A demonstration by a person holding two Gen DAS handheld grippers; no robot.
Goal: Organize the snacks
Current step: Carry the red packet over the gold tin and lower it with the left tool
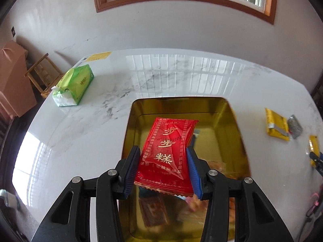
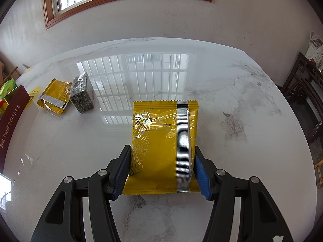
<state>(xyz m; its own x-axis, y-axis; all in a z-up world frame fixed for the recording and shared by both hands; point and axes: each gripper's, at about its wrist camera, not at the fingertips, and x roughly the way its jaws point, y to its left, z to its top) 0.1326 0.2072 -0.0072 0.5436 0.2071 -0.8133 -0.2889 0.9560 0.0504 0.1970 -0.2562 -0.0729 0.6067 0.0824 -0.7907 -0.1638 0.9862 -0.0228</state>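
Note:
My left gripper (image 1: 163, 153) is shut on a red snack packet (image 1: 168, 153) with gold characters and holds it above the open gold tin (image 1: 236, 121). The tin's shiny floor reflects other packets. My right gripper (image 2: 161, 151) is shut on a yellow snack packet (image 2: 159, 141) with a silver strip, held just above the marble table (image 2: 232, 92). A second yellow packet (image 2: 53, 98) and a silver packet (image 2: 81, 94) lie on the table at the left; both also show in the left wrist view, the yellow one (image 1: 276, 124) and the silver one (image 1: 295, 126).
A green tissue pack (image 1: 73, 84) lies at the table's far left. The tin's maroon "TOFFEE" side (image 2: 11, 119) shows at the left edge of the right wrist view. A wooden stool (image 1: 43, 72) and a pink box (image 1: 12, 80) stand beyond the table. Dark chairs (image 2: 304, 92) stand at right.

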